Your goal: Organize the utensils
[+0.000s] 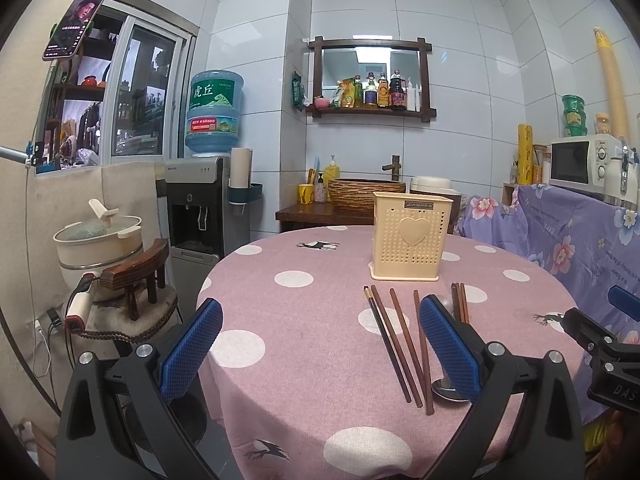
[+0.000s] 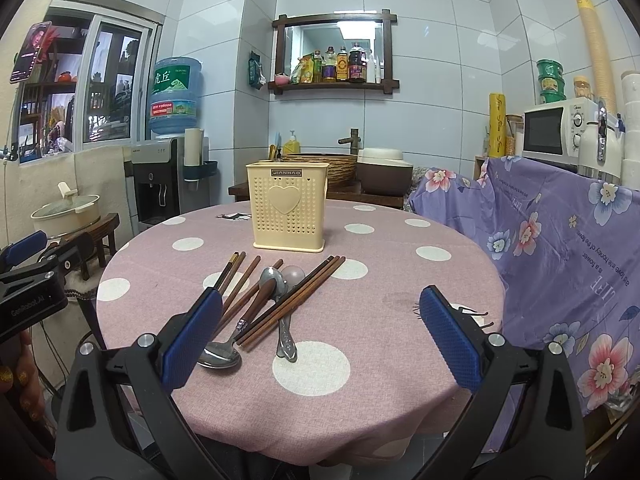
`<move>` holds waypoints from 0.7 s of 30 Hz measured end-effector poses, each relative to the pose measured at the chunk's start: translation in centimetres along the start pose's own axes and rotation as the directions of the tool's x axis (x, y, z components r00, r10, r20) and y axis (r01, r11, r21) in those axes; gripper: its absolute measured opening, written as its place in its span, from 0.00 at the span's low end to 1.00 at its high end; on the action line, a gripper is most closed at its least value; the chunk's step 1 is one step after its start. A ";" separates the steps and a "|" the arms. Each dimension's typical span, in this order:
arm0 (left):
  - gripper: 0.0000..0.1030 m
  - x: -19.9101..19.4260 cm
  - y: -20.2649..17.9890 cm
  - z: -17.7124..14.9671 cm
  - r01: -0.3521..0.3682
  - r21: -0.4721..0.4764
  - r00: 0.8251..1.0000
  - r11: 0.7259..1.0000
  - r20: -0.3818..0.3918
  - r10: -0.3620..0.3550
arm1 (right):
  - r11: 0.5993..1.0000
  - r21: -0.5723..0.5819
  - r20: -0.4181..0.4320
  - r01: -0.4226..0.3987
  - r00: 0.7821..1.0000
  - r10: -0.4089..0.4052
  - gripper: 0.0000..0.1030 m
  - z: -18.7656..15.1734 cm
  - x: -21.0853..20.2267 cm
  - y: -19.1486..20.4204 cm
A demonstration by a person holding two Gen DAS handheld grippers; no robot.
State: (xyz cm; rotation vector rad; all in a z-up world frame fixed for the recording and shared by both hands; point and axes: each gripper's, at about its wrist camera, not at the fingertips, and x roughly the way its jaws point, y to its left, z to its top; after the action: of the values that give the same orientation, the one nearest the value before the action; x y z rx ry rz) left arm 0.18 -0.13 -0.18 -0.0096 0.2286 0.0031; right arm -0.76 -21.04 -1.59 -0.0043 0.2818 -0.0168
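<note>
A cream perforated utensil holder [image 1: 412,238] with a heart on its front stands upright on the round pink dotted table [image 1: 304,344]; it also shows in the right wrist view [image 2: 289,210]. In front of it lie several brown chopsticks [image 2: 288,302] and metal spoons [image 2: 286,320] in a loose pile; the chopsticks also show in the left wrist view [image 1: 400,344]. My left gripper [image 1: 320,346] is open and empty, above the table's left front, just left of the pile. My right gripper [image 2: 320,338] is open and empty, above the table's near edge, right of the pile.
A purple flowered cloth [image 2: 560,240] covers furniture to the right, with a microwave [image 2: 560,130] on top. A water dispenser [image 1: 204,200], a pot [image 1: 98,236] and a wooden stool [image 1: 138,276] stand to the left. A sink counter [image 1: 320,212] lies behind the table.
</note>
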 end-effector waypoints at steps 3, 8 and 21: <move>0.95 0.0 0.0 0.0 0.000 0.001 1.000 1.000 -0.001 0.000 | 1.000 -0.001 0.001 0.000 1.000 0.000 0.95 0.0 0.0 0.0; 0.95 0.0 0.0 0.0 0.000 -0.002 1.000 1.000 -0.002 0.000 | 1.000 -0.002 0.001 0.000 1.000 0.000 0.95 0.0 -0.1 0.1; 0.95 0.6 0.3 -1.4 0.001 -0.004 1.000 1.000 -0.008 -0.001 | 1.000 -0.007 -0.004 0.000 1.000 0.000 0.95 -0.1 -0.2 0.2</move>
State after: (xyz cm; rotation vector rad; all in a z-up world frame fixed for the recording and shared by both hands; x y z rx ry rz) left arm 0.45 0.17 -1.71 -0.0136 0.2363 0.0024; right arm -0.95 -20.84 -1.65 -0.0114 0.2862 -0.0155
